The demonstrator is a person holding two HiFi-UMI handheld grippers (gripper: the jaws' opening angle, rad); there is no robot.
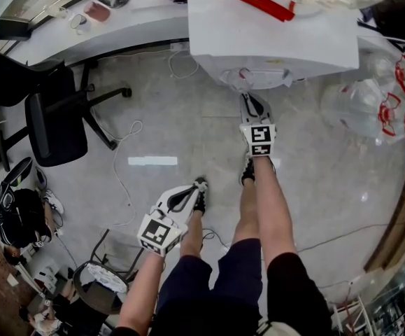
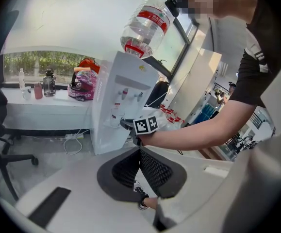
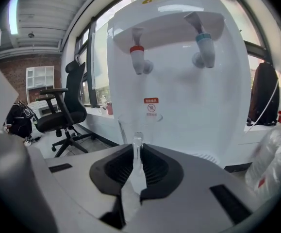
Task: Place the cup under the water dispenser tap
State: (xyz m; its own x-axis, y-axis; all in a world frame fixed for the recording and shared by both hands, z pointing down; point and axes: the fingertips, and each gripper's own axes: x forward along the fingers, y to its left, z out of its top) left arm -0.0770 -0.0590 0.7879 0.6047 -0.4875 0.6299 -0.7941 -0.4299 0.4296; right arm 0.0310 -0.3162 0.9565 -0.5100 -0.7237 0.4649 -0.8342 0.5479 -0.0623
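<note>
my right claw (image 3: 137, 149) pinches wall of clear cup (image 3: 149, 124), centre frame, below red tap (image 3: 139, 58) of dispenser (image 3: 189, 101); keep rim level, centre it under tap. left claw (image 2: 140, 155) closed, empty.

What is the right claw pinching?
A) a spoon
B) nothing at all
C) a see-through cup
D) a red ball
C: in the right gripper view the right claw is closed on the thin wall of a see-through cup, held up in front of the white water dispenser.
</note>
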